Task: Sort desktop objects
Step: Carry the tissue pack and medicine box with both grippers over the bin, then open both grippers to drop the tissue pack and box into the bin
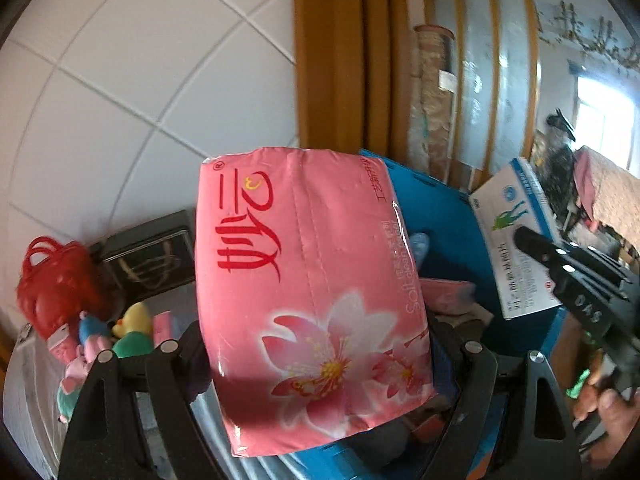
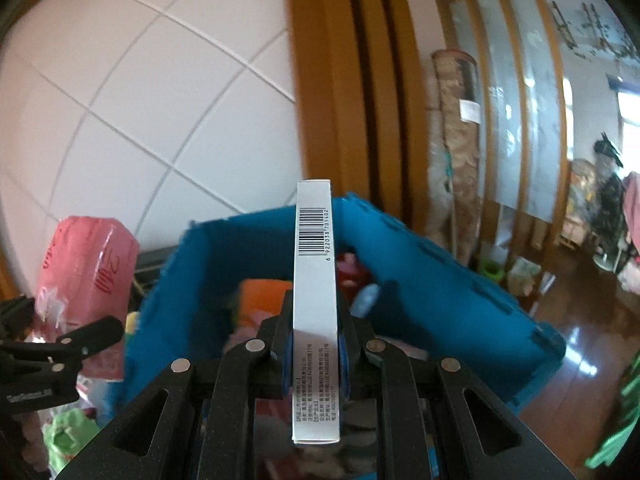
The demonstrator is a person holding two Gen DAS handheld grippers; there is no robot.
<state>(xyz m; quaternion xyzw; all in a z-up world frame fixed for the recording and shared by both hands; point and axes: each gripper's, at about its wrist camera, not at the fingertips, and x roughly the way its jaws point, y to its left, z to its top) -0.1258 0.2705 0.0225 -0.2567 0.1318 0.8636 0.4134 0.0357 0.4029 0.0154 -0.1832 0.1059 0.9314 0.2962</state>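
Note:
My left gripper (image 1: pixel 316 344) is shut on a pink tissue pack (image 1: pixel 312 292) with flower print, held upright in the air beside the blue bin (image 1: pixel 444 216). My right gripper (image 2: pixel 314 320) is shut on a thin white medicine box (image 2: pixel 314 280), held on edge with its barcode up, just above the open blue bin (image 2: pixel 440 280). The medicine box also shows in the left wrist view (image 1: pixel 516 236), with the right gripper (image 1: pixel 532 242) at the right. The tissue pack also shows in the right wrist view (image 2: pixel 88 272) at the left, with the left gripper (image 2: pixel 96 334).
The bin holds several items, among them an orange thing (image 2: pixel 264 296) and a pale blue cap (image 2: pixel 366 300). Left of the bin lie a red mesh bag (image 1: pixel 56 284), a yellow duck toy (image 1: pixel 134 320) and a dark framed box (image 1: pixel 148 260). A tiled wall stands behind.

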